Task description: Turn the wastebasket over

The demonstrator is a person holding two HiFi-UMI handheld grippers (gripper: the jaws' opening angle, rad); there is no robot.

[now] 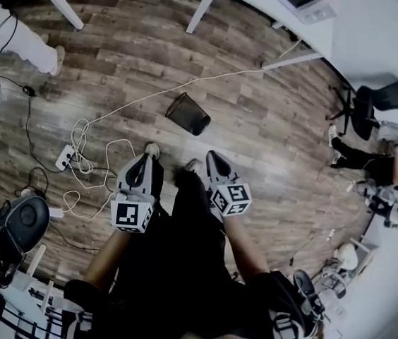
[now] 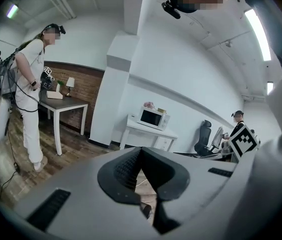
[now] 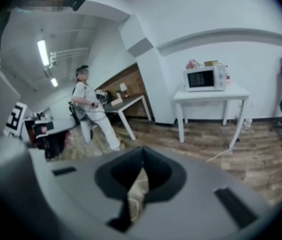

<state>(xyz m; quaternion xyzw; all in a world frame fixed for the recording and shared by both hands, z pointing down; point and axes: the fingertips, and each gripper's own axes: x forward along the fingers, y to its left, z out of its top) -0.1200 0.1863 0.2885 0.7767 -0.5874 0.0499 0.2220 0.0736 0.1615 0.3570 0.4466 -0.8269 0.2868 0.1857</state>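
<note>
Wood floor open around tipped wastebasket; left claw, right claw closed, empty.

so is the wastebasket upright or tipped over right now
Tipped: the black mesh wastebasket lies on its side on the wooden floor, its mesh wall facing up.

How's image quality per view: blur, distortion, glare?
Head view: heavy fisheye, dark corners, wastebasket fairly crisp. Left gripper view: background sharp, ceiling light blown out. Right gripper view: softer throughout, floor smeared, microwave legible.
</note>
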